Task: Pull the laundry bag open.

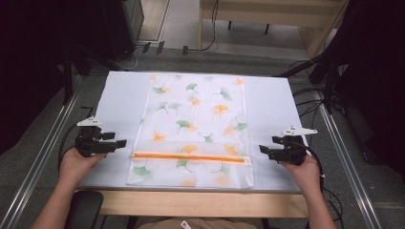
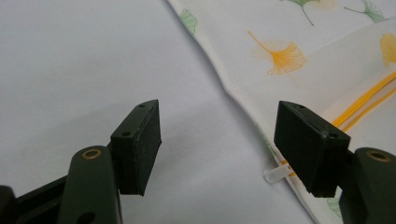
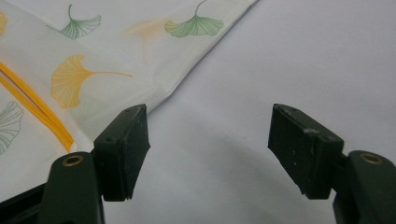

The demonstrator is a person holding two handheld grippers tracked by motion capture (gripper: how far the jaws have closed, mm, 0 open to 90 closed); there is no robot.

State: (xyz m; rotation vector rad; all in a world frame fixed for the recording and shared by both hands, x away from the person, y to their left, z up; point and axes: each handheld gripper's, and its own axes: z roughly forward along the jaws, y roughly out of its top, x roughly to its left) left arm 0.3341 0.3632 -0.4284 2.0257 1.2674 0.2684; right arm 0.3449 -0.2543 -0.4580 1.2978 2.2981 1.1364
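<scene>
A big white surface sits in front of a person. It is the biggest thing here. A wooden edge runs along the side near the person.

On the surface lies a flat white bag. It lies in the middle, and it reaches from near the far edge down to near the close edge. It has green and orange leaf pictures on it. The bag looks thin and a bit see-through.

An orange zipper runs across the bag near its close end. It goes from one side of the bag to the other. In the left gripper view, a small clear tab sticks out at the end of the zipper, just past the bag's edge.

The left tongs sit just beside the left end of the zipper. They point at the bag. Their jaws stand wide apart and hold nothing. In the left gripper view, one jaw is over the bare surface and the other is over the bag's edge.

The right tongs sit just beside the right end of the zipper. They point at the bag too. Their jaws are also wide apart and hold nothing.
</scene>
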